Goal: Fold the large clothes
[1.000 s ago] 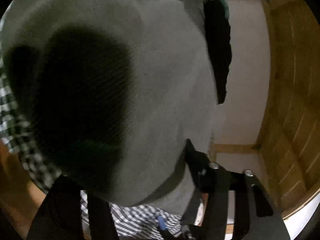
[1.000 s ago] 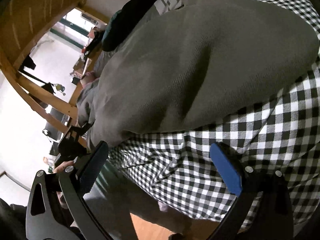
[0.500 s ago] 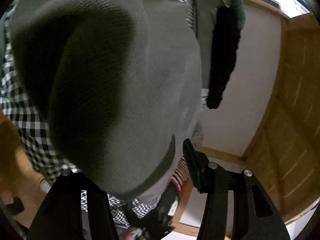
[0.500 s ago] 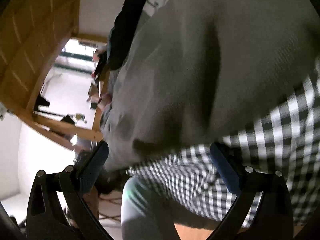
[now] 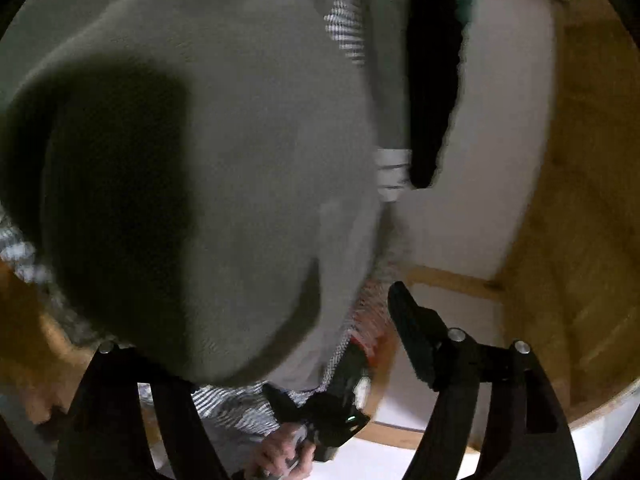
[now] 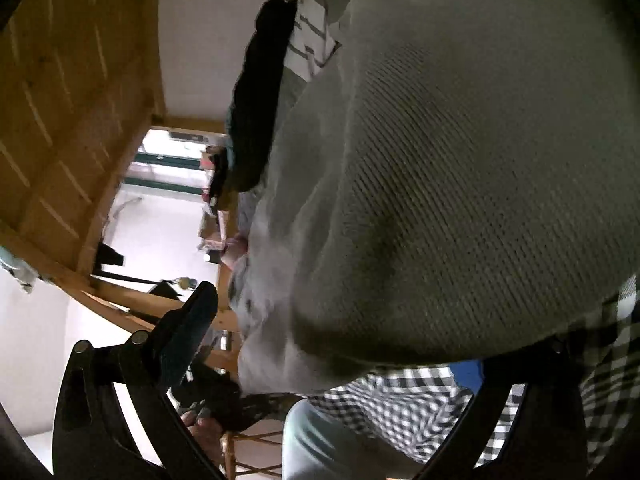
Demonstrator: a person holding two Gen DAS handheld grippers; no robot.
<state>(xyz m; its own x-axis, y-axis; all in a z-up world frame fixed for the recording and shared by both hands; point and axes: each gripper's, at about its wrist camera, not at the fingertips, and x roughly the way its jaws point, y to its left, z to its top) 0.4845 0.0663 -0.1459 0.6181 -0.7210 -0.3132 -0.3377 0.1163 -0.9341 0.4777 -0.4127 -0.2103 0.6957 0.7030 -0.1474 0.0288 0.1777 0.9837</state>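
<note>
Wooden walls [image 5: 580,200] behind; grey knit garment [image 5: 240,160] blocks both views, both grippers' fingers [image 5: 412,332] apart.

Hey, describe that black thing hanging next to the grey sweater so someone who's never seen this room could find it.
Start at the big grey knit sweater that fills most of both views. Past its far edge, against the pale wall, a long black cloth hangs down. It is the only plain black piece, next to a white cloth with grey stripes.

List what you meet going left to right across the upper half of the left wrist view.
grey knit garment → checked fabric → black garment → white wall → wooden panelling
</note>
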